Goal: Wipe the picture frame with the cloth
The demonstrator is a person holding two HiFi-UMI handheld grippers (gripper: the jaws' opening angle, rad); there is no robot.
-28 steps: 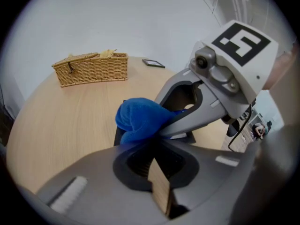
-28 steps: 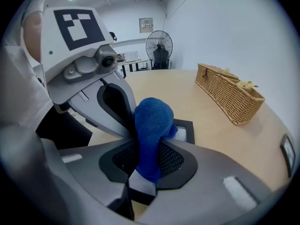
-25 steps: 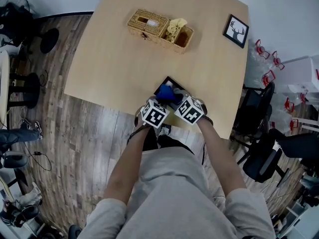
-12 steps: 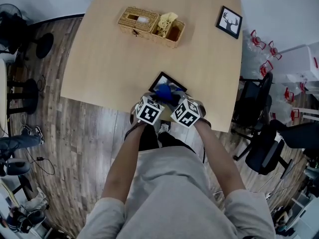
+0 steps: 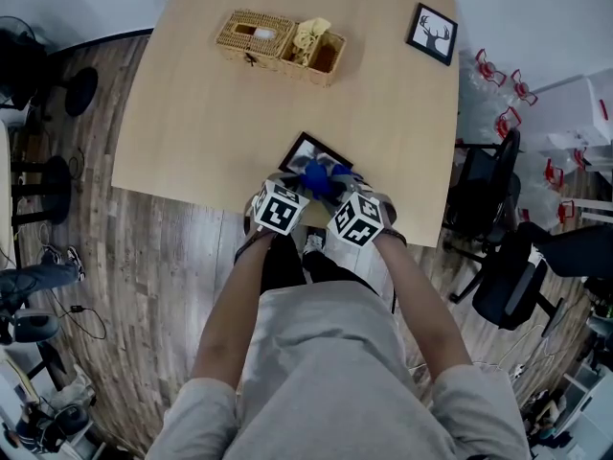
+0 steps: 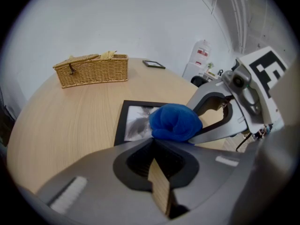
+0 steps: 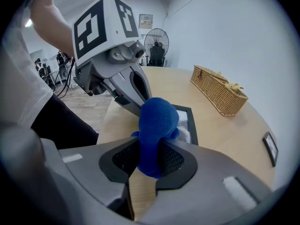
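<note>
A black picture frame with a grey print lies flat near the table's front edge. On its near right part sits a bunched blue cloth, and my right gripper is shut on it. The cloth bulges up out of the jaws in the right gripper view, with the frame behind it. My left gripper is shut, nothing between its jaws, and its tip is at the frame's near edge beside the cloth. In the left gripper view the cloth covers the right side of the frame.
A wicker basket stands at the far side of the wooden table. A small black frame with a deer print lies at the far right corner. Office chairs stand right of the table. The person's legs are below the front edge.
The head camera has shifted, so the table sits a little higher and further left. Both grippers and the cloth stay together at the frame's near edge, with only a small move.
</note>
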